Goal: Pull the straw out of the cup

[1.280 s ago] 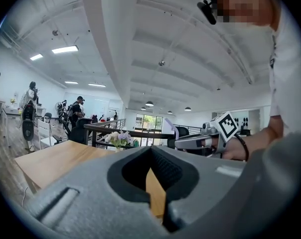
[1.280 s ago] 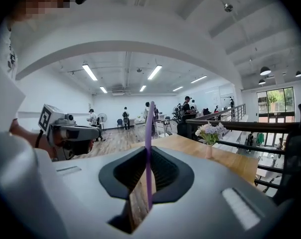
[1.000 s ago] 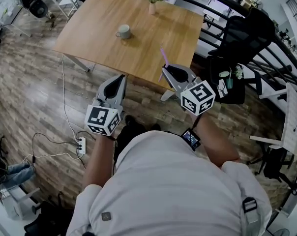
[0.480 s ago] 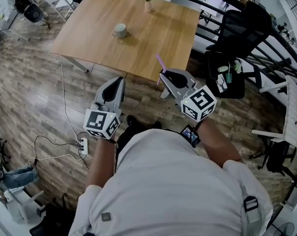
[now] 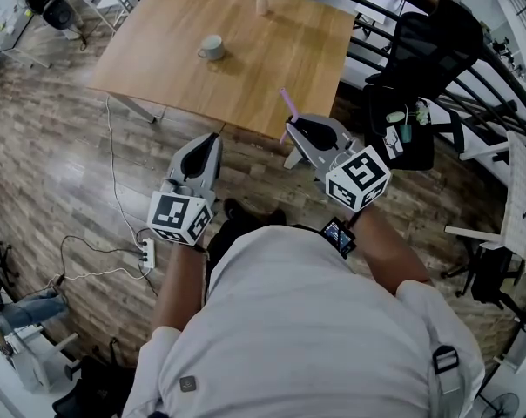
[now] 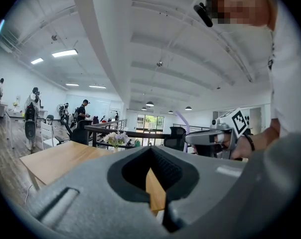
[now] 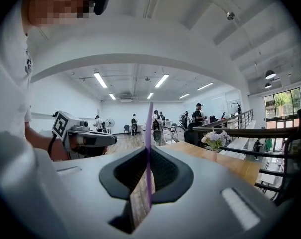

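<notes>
Both tongs closed: right tongs point(image 5: 294, 129) pinching the purple straw point(image 5: 286, 104), its length near upright above the tips; left tongs point(image 5: 211, 142) on nothing. Already out of the cup point(image 5: 212, 48), well apart on the table point(image 5: 280, 50), ahead and leftward, nearer the left tongs.

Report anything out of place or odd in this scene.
Only the purple straw: it is clamped in the right gripper, held off the table's near edge, well apart from the cup. The cup sits upright on the table; nothing looks spilled or damaged.
</notes>
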Motion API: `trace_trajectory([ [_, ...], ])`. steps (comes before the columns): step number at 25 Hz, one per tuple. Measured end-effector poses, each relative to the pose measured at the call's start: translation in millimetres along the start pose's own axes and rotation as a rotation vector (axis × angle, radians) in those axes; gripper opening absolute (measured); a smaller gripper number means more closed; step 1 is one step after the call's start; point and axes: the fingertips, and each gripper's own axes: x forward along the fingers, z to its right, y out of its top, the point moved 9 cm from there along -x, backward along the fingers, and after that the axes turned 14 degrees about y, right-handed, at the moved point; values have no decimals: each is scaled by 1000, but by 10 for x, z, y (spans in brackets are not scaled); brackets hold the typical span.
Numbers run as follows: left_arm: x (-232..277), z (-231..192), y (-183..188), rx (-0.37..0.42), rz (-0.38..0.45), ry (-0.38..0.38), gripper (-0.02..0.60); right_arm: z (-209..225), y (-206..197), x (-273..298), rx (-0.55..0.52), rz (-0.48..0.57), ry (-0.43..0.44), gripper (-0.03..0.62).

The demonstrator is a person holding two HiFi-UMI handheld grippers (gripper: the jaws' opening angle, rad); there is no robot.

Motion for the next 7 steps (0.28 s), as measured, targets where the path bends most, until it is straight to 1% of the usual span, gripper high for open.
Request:
trace_trajectory([
  [7, -15, 42, -27, 7, 1, 14, 4, 14, -2, -57, 1, 2, -2, 34],
])
